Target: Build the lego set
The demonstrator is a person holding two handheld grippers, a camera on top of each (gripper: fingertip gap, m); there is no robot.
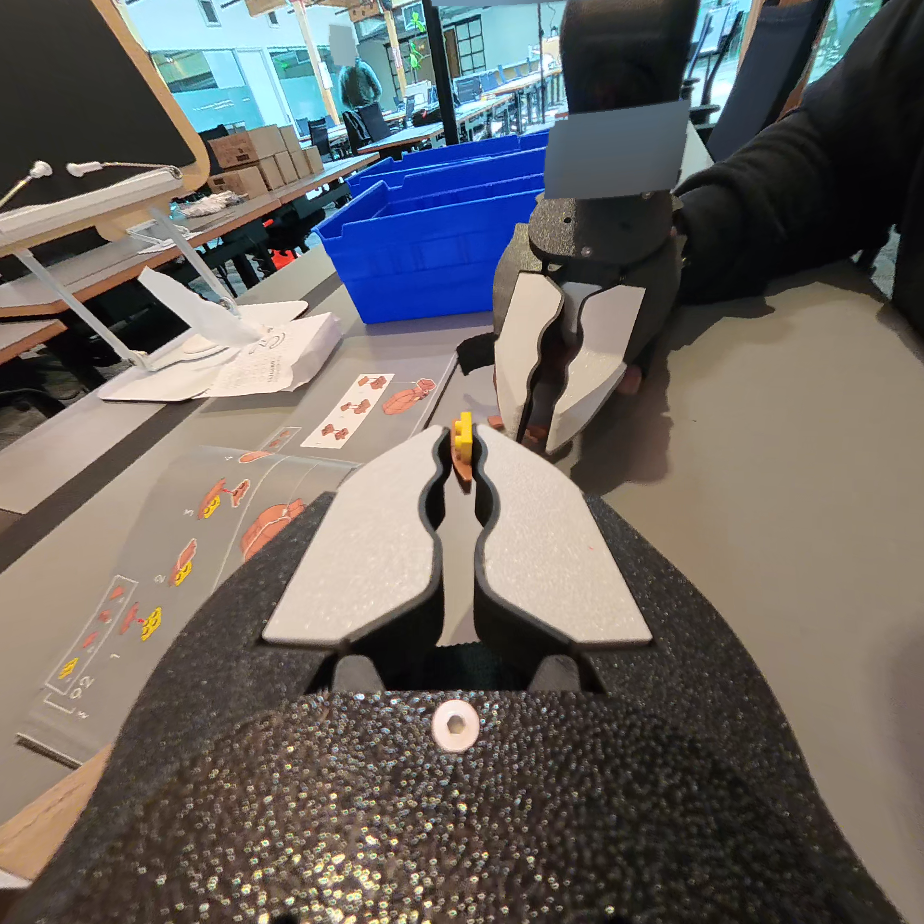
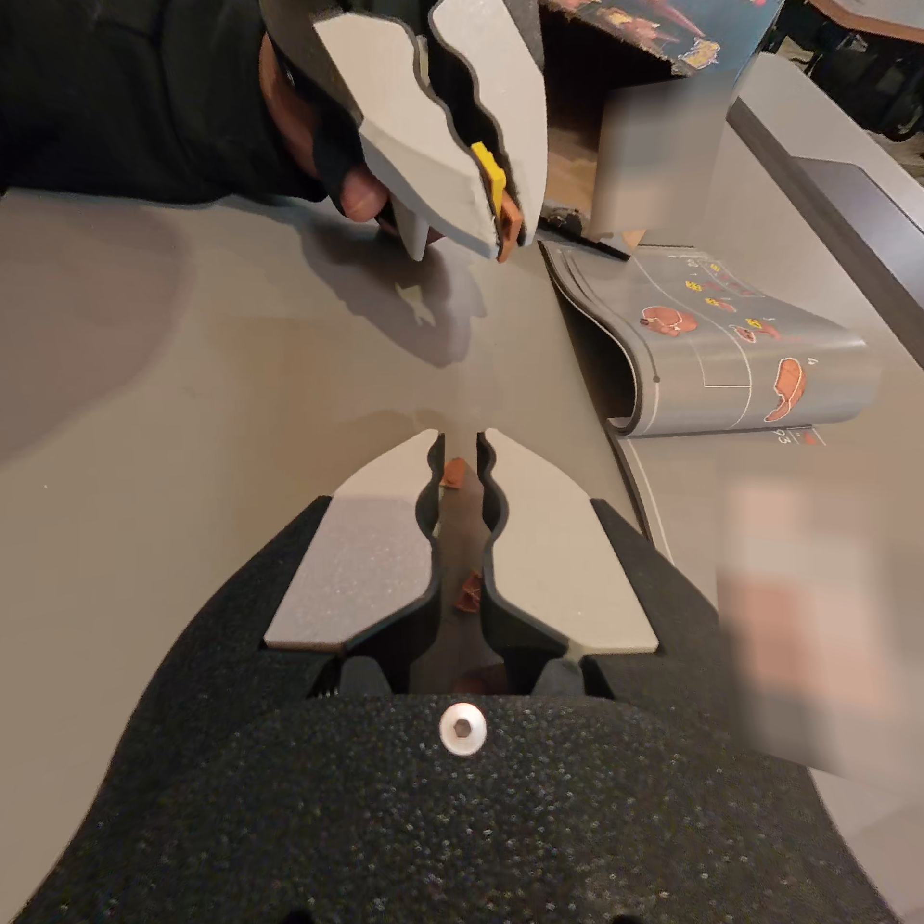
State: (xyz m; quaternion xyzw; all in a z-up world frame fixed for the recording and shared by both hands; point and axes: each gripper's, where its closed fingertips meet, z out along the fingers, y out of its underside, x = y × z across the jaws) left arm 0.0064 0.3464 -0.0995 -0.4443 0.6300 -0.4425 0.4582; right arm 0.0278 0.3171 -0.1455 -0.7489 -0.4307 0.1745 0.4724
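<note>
Brick assembly [image 1: 462,450], a small yellow plate stacked on a reddish-brown plate, both glossy plastic w/ studs, sits clamped edge-on between the left gripper [image 1: 461,440] fingers, above the desk [image 1: 750,450]. Fingers [image 1: 380,540] are flat grey slabs w/ wavy black rubbery inner edges, on a coarse black speckled body. Right gripper [image 2: 459,440] fingers stand slightly apart over a loose brown brick [image 2: 452,474] lying flat on the smooth grey desk, beside the left pad; not gripped. More brown bits [image 2: 469,592] lie under its body. Curled glossy instruction booklet [image 2: 725,350] just beside; blue plastic bins [image 1: 425,250] farther back.
</note>
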